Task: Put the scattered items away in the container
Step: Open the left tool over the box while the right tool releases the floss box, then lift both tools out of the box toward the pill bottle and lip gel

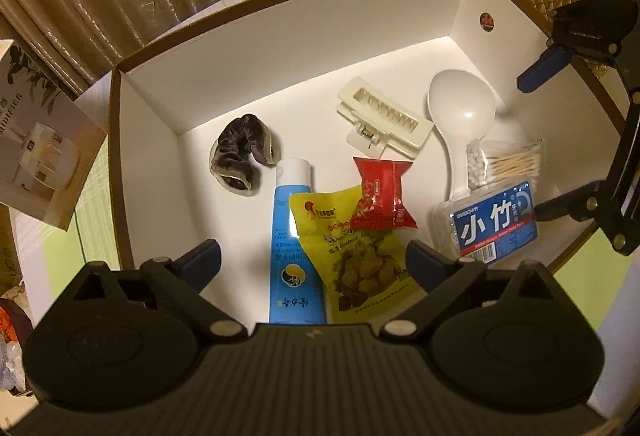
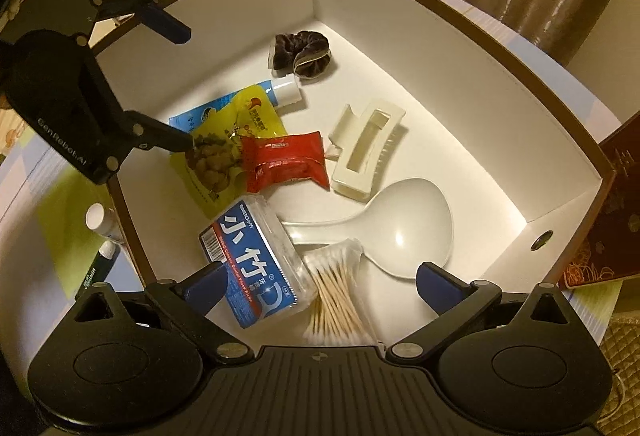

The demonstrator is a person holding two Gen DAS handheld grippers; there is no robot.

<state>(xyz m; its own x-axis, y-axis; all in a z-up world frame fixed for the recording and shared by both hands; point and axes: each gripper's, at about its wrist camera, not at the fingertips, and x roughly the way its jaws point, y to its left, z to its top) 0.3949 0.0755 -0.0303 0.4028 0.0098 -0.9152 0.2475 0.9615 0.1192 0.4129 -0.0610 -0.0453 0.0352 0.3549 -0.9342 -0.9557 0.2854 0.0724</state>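
Both jaws wide apart, empty, over box [image 1: 320, 48]; items inside, approx. 8.

The clear floss-pick box [image 2: 252, 260] at the near side of the container carries a blue and red label with the large white characters "小竹"; a line of small Latin print above them and another below are too fine to read for sure. A barcode sits at the label's near edge in the left wrist view. The black frame of the left gripper [image 2: 184, 86], seen from the right wrist, bears "GenRobot.AI" in pale letters. Outside the container on the left, a white carton [image 1: 38, 140] shows the letters "IDIFIER", the start cut off. Print on the blue tube [image 1: 292, 236], the yellow snack pouch [image 1: 356, 260] and the red sachet [image 1: 380, 200] is too blurred to read.
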